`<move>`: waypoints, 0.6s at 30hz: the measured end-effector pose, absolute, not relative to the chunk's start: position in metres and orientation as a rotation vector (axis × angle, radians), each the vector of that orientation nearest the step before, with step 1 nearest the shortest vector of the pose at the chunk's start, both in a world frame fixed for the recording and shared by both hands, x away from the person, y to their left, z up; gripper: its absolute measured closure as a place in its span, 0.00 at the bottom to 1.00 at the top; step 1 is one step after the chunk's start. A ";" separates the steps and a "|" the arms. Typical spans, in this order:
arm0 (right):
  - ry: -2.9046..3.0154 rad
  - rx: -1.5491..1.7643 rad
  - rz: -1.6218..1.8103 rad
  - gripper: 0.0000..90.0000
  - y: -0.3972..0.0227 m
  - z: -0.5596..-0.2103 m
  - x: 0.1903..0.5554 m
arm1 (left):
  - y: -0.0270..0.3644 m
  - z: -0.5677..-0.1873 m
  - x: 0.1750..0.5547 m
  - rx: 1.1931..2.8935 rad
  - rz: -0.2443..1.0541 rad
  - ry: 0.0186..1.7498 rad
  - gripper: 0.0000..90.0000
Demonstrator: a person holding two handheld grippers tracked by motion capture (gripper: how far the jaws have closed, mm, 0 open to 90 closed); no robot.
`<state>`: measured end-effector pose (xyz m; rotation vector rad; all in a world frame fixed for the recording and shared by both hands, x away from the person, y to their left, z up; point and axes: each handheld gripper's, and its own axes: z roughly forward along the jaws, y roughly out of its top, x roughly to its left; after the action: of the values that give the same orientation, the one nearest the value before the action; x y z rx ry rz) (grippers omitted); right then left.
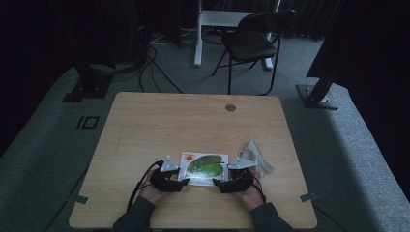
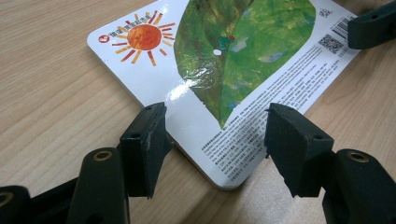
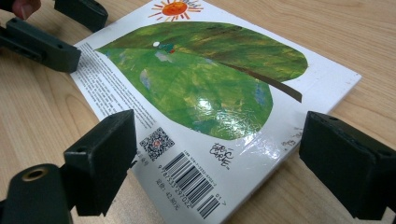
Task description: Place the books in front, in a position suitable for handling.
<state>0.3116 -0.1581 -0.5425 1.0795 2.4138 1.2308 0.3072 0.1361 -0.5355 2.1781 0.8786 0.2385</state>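
Flat near the front edge of the pale wooden table (image 1: 145,125): a glossy white board book with a green leaf and orange sun (image 1: 205,167). Bare tabletop beyond. Left gripper (image 2: 212,140) and right gripper (image 3: 219,168) flanking its near corners, jaws spread wide, holding nothing.

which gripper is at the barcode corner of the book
The right gripper, open around the corner of the book with the barcode. The left gripper is open at the opposite near corner, under the sun.

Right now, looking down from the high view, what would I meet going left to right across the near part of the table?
Left gripper → picture book with the green leaf cover → right gripper → crumpled clear plastic bag.
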 end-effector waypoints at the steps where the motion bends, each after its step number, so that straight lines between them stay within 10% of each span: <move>1: 2.414 1.077 1.230 0.12 -0.158 -0.543 0.312 | 0.136 -0.536 0.307 2.175 0.236 0.881 0.45; 18: 2.419 1.061 1.242 0.12 -0.156 -0.543 0.312 | 0.138 -0.536 0.298 2.179 0.238 0.877 0.45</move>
<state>0.3120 -0.1564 -0.5432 1.0608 2.4192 1.2420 0.2977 0.1383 -0.5355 2.1790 0.8770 0.2383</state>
